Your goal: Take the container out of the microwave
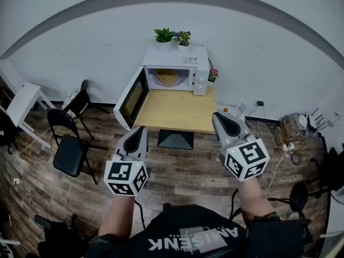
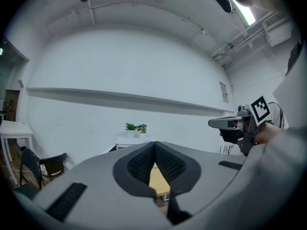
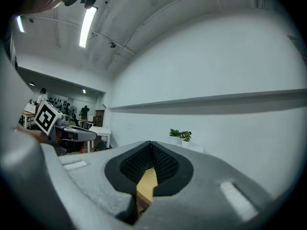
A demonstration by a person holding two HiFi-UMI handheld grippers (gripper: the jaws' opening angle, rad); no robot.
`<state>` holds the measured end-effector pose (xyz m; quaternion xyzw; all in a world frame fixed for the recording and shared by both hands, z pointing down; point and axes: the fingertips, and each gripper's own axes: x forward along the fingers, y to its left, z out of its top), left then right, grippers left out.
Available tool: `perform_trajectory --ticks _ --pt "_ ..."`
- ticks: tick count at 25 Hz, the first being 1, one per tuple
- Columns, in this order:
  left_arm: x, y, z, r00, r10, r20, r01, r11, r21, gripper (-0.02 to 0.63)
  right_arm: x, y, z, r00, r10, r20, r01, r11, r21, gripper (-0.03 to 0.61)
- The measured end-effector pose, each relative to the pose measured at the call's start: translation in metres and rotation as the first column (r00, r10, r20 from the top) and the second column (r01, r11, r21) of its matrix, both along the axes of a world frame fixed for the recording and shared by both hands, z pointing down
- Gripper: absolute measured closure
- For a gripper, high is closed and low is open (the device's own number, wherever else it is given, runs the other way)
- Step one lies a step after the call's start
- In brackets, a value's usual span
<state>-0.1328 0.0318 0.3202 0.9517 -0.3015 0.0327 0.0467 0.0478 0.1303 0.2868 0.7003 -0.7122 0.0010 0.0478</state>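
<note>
Nearest to me, my two hand-held grippers are held out level, both well short of the microwave. The left gripper (image 1: 141,131), grey with a black-and-white marker cube, has its jaws pressed together with nothing between them. The right gripper (image 1: 217,117), the same build, is likewise closed and empty.

Beyond them a light wooden square table (image 1: 177,112) carries the white boxy microwave oven (image 1: 198,58) at its far edge. The microwave's dark-windowed door (image 1: 131,98) hangs fully open to the left of the cavity, out over the table's left side.

Inside the lit cavity sits the pale yellow container (image 1: 167,78), low and centred on the microwave floor. It is too small here to make out its exact shape or whether it has a lid.

On the microwave's roof stand two small green potted plants (image 1: 164,35); behind it is a plain white wall (image 1: 97,52).

My judgement: the container looks light and stiff, probably smooth-sided plastic, so it could slip and may be warm. I would open the jaws, pinch the near rim or take opposite sides with both grippers, and keep it level while drawing it out.
</note>
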Motion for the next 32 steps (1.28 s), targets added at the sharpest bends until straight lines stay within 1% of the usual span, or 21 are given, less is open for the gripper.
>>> perform_trajectory --ticks 11,17,22,27,32 --pt "-0.028 -0.030 0.012 0.999 0.039 -0.008 -0.039 0.999 0.005 0.612 -0.028 -0.024 0.011 0.999 0.037 -0.012 -0.037 0.999 -0.015 0.572" --pt "-0.038 -0.044 0.013 0.999 0.043 -0.019 -0.043 0.999 -0.001 0.612 -0.034 -0.040 0.012 0.999 0.041 -0.020 -0.041 0.999 -0.020 0.572" --pt "-0.034 -0.058 0.014 0.999 0.036 -0.013 -0.036 0.999 0.008 0.612 -0.027 -0.060 0.013 1.000 0.029 -0.013 -0.029 0.999 -0.016 0.572" --pt "-0.024 -0.080 0.017 1.000 -0.004 0.006 0.004 1.000 0.020 0.612 -0.015 -0.091 0.021 1.000 -0.014 -0.020 0.014 1.000 -0.019 0.572" --pt "-0.001 -0.108 0.019 0.998 -0.045 0.035 0.043 0.998 0.037 0.612 0.011 -0.129 0.023 0.998 -0.063 -0.014 0.062 0.998 -0.008 0.571"
